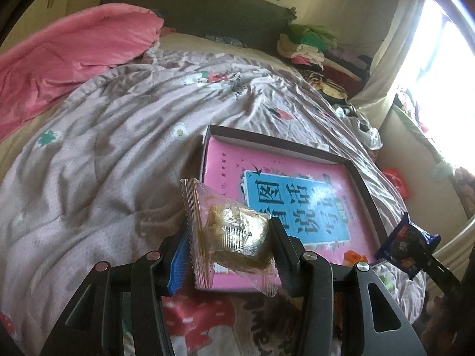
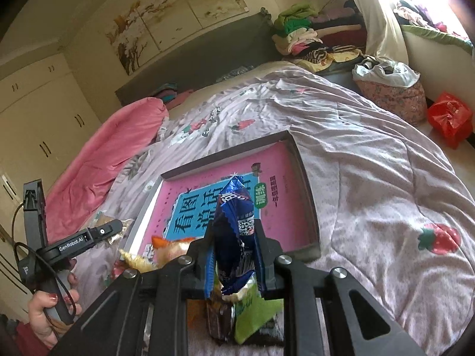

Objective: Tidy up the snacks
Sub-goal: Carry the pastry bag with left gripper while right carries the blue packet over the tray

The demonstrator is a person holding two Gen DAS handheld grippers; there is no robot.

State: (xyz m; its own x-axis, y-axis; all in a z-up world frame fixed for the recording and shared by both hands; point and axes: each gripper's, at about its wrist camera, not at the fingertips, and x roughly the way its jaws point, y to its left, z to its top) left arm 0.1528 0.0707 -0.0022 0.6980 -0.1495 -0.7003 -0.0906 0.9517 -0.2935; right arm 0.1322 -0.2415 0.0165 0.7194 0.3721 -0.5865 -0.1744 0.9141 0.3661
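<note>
Clear pastry packet (image 1: 234,234) in left tongs (image 1: 230,237), blue packet (image 2: 236,237) in right tongs (image 2: 234,246), hiding seemingly loose snacks (image 2: 237,317).

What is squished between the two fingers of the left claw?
A clear-wrapped snack with a brownish cake inside sits pinched in the left claw, above the shallow box. The left wrist view shows it.

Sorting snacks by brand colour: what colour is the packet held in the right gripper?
Dark blue packet with white print, clearest in the right wrist view.
</note>
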